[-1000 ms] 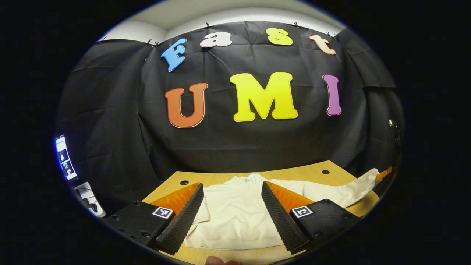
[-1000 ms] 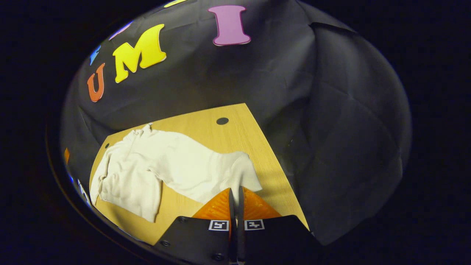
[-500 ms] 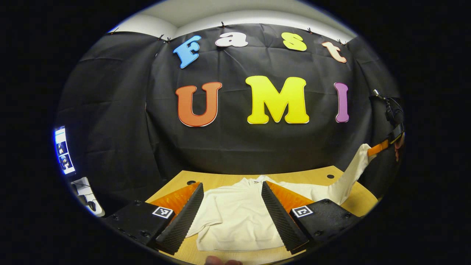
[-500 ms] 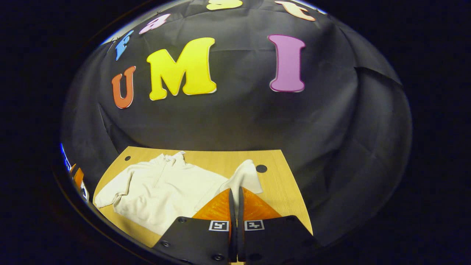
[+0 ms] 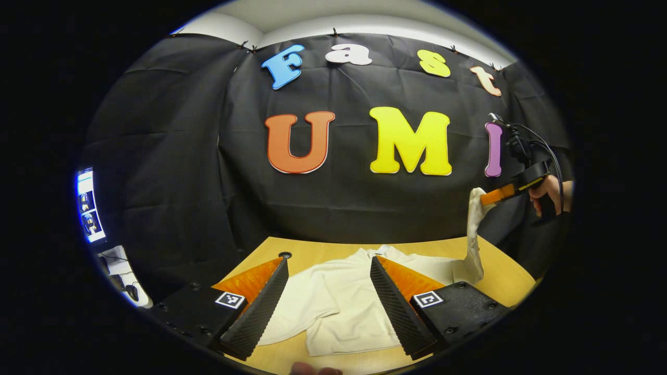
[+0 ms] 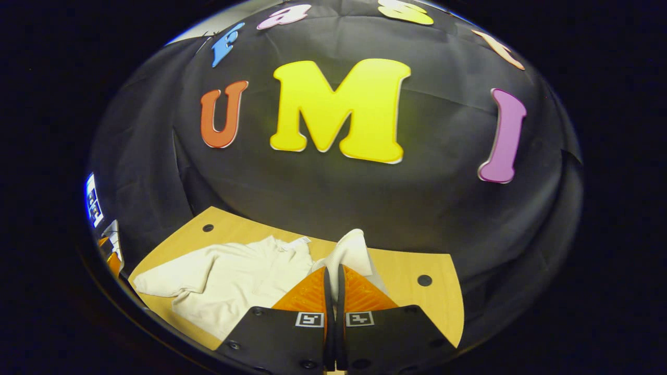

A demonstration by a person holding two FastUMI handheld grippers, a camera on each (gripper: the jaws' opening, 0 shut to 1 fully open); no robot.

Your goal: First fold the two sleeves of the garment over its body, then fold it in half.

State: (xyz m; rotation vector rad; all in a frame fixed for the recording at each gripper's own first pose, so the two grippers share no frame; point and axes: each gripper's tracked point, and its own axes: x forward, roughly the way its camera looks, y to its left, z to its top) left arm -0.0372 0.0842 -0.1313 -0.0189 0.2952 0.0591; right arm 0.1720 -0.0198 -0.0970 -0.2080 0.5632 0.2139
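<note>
With the right gripper (image 5: 492,196) closed on the raised sleeve (image 5: 473,234) and the left gripper (image 5: 328,297) held open above the garment (image 5: 338,302) on the table (image 5: 500,271), the cuff is best carried leftward, laid flat across the body, then released.

black gripper bodies (image 5: 328,307) were fitted with orange ribbed fingers (image 6: 359,294), square markers, screws and ridged black pads.
</note>
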